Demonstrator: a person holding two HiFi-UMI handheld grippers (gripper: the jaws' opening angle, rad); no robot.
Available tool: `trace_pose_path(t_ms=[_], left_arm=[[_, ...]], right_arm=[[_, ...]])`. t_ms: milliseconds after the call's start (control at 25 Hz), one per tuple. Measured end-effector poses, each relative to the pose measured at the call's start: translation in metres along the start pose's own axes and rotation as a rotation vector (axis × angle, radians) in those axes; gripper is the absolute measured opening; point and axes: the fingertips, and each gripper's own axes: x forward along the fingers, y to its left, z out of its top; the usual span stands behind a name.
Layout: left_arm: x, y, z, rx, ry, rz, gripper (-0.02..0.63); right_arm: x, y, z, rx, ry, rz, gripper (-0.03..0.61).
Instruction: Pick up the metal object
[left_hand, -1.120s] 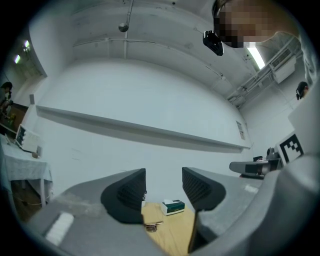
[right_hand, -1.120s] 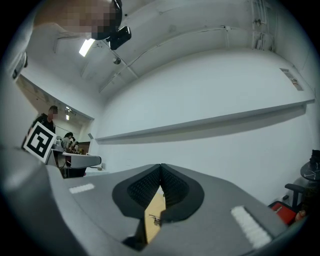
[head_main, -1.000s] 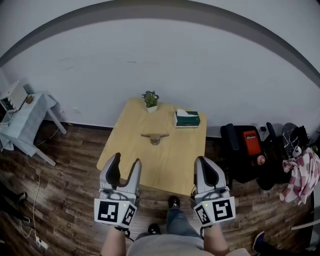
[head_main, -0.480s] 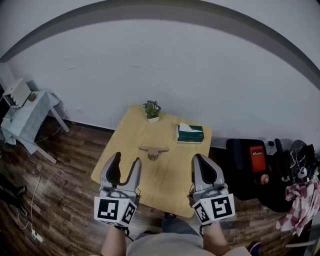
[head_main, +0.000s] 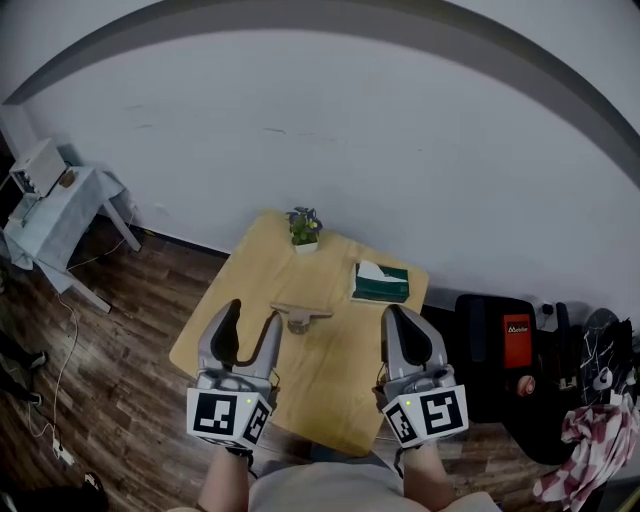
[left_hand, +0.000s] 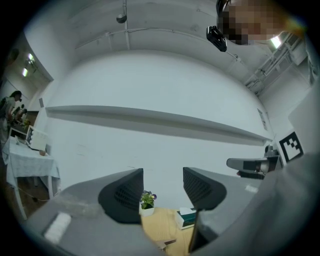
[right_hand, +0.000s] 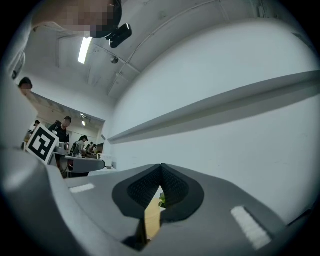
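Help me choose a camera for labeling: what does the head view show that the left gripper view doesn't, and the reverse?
Head view only: the wood floor, the black bags right of the wooden table, and the metal object whole. Left gripper view only: the ceiling and the left gripper's ribbed pads, apart with nothing between them. Both: the wooden table, the potted plant and the tissue box.

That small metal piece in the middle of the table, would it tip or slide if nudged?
The metal object looks rigid, so likely no flexing. Its wide flat top seems to sit on a narrower base, so a nudge might tip it. On the smooth-looking table it may also slide.
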Motion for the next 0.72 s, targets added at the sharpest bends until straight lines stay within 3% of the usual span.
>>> trace_pose_path(t_ms=[240, 720], left_arm=[[0.016, 0.0, -0.023, 0.001, 0.061, 0.031, 0.252], [0.034, -0.008, -0.103, -0.037, 0.257, 0.06, 0.272]], right_arm=[[0.021, -0.01, -0.016, 0.024, 0.029, 0.048, 0.002], [0.047, -0.012, -0.066, 0.093, 0.122, 0.153, 0.002]])
